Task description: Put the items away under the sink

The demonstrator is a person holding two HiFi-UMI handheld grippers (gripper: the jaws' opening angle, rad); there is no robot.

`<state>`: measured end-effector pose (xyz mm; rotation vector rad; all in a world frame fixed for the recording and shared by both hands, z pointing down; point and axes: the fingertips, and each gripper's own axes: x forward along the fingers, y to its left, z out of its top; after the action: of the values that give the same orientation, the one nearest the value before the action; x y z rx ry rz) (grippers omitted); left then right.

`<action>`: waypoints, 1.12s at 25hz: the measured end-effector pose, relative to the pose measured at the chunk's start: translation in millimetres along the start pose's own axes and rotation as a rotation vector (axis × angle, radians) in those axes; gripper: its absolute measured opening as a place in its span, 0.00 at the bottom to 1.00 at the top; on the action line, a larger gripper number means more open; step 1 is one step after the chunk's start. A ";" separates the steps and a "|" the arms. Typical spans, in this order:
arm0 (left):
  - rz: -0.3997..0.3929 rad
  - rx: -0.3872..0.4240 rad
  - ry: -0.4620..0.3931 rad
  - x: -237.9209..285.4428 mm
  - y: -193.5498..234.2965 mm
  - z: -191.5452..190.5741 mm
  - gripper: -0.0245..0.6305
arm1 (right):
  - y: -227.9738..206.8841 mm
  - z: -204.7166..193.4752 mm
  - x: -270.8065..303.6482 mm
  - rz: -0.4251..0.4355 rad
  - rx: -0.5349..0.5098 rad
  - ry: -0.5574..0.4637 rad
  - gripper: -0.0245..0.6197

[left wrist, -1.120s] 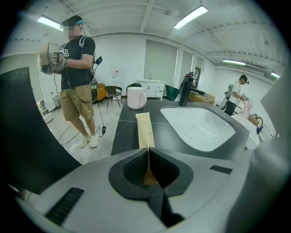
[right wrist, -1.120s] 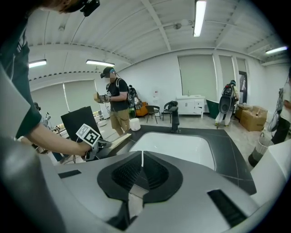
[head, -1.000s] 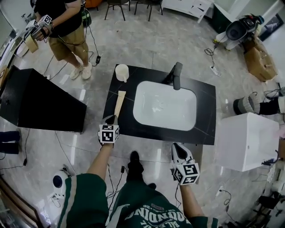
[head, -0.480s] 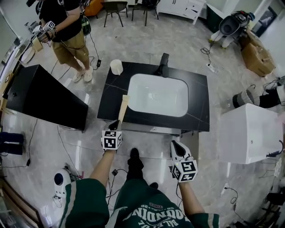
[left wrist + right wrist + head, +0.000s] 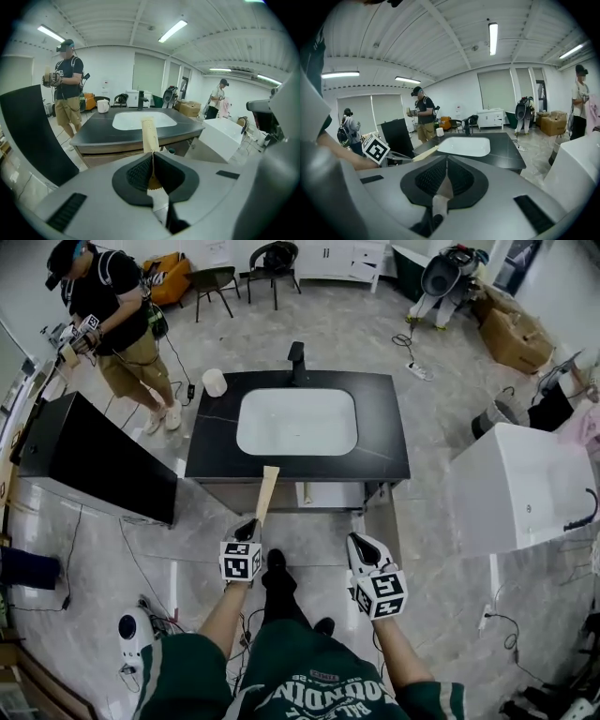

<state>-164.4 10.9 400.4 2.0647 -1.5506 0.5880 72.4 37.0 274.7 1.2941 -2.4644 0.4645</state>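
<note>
A long flat tan packet (image 5: 265, 495) sticks out forward from my left gripper (image 5: 249, 527), which is shut on its near end; its far tip reaches the front edge of the black sink counter (image 5: 384, 427). In the left gripper view the packet (image 5: 148, 134) rises from between the closed jaws of the left gripper (image 5: 152, 157) toward the white basin (image 5: 144, 119). My right gripper (image 5: 360, 542) hangs to the right over the floor, shut and empty; in its own view the right gripper (image 5: 446, 162) has its jaws together. The space under the counter (image 5: 309, 495) looks open.
A white cup (image 5: 215, 382) stands at the counter's back left and a black faucet (image 5: 296, 359) behind the basin. A black slab (image 5: 94, 465) stands at the left, a white box (image 5: 516, 488) at the right. Another person (image 5: 108, 320) stands at the far left.
The view and both grippers have drawn back from the sink. The tan packet, which reached over the countertop before, has come away with the left gripper and now only reaches the front edge.
</note>
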 end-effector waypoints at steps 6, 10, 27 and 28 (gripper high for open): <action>-0.065 0.034 0.011 -26.1 -84.1 -41.3 0.07 | -3.8 -28.0 -58.0 0.003 0.011 -0.010 0.10; -0.097 0.046 0.012 -24.7 -128.9 -53.5 0.07 | -8.1 -39.3 -77.7 0.011 0.003 -0.029 0.10; -0.135 0.068 0.034 178.6 -148.1 -163.5 0.07 | -77.0 -183.4 44.2 -0.002 -0.026 -0.075 0.10; -0.132 0.062 0.028 199.0 -144.4 -172.9 0.07 | -85.0 -196.2 55.5 -0.012 -0.018 -0.090 0.10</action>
<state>18.7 1.2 638.6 2.1761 -1.3837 0.6198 138.1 34.2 485.5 1.3499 -2.5260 0.3885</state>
